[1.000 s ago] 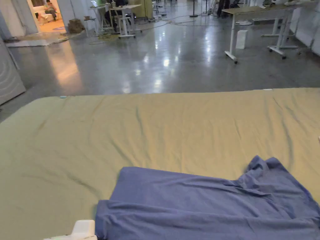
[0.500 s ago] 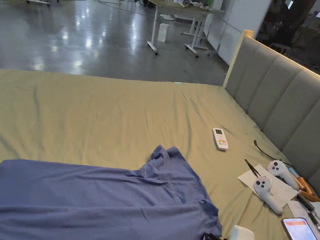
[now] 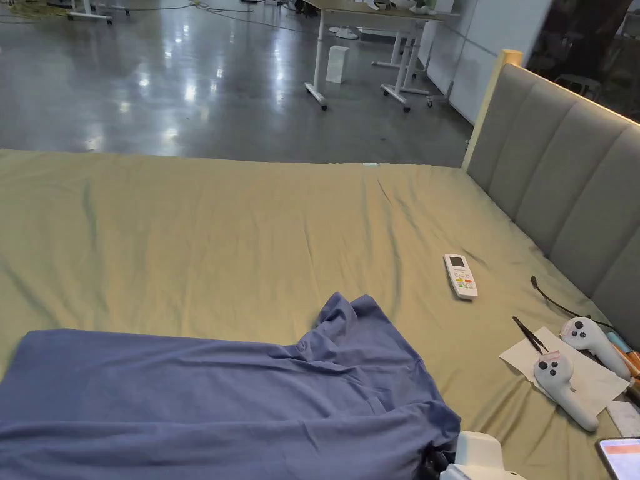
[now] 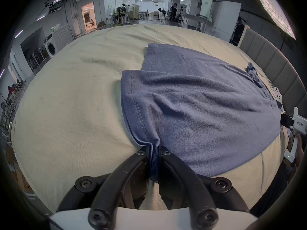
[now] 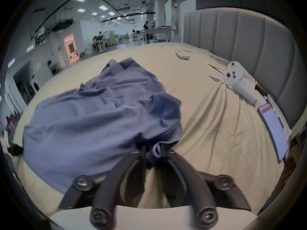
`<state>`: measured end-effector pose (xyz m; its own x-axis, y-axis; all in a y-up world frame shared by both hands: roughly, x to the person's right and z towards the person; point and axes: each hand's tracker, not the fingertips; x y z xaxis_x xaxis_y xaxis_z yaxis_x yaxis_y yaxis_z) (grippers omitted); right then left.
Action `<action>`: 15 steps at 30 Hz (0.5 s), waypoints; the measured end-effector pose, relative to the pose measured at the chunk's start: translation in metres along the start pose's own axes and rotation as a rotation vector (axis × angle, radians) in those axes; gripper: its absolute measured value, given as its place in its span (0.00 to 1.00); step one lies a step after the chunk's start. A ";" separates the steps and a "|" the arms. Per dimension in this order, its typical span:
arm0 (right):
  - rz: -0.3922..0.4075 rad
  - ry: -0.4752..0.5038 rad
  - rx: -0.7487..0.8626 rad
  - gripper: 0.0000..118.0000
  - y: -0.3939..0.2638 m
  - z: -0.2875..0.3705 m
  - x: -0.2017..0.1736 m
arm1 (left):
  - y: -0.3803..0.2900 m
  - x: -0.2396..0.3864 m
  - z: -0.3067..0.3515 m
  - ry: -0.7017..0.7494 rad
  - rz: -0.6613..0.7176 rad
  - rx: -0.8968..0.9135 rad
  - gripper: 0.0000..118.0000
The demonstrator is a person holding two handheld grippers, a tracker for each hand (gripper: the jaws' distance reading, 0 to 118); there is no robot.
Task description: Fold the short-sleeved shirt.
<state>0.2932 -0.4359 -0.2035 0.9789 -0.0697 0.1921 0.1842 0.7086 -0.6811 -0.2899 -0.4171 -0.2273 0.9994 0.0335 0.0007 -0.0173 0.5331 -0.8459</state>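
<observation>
Remote (image 3: 460,275) and two controllers (image 3: 564,389) beside shirt (image 3: 219,400), phone (image 3: 620,458) nearby

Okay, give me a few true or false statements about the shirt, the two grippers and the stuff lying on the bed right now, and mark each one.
1. The left gripper is shut on the blue shirt. True.
2. The right gripper is open and off the shirt. False: its fingers pinch bunched fabric.
3. The remote lies on the shirt. False: it rests apart, on the bed sheet.
4. Two white controllers lie near the headboard. True.
5. The shirt is neatly folded. False: it is spread out and wrinkled.
</observation>
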 end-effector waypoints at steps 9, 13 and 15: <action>-0.116 0.013 0.117 0.02 -0.002 0.053 0.028 | -0.013 0.007 0.060 0.014 0.078 0.191 0.08; -0.179 0.040 0.129 0.02 -0.010 0.079 0.033 | -0.020 0.012 0.106 -0.025 0.130 0.231 0.08; -0.180 0.043 0.135 0.02 -0.019 0.092 0.036 | -0.033 0.015 0.120 -0.035 0.114 0.243 0.08</action>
<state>0.3172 -0.3873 -0.1187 0.9346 -0.2316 0.2699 0.3458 0.7693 -0.5373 -0.2779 -0.3328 -0.1349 0.9891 0.1323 -0.0653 -0.1406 0.7111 -0.6888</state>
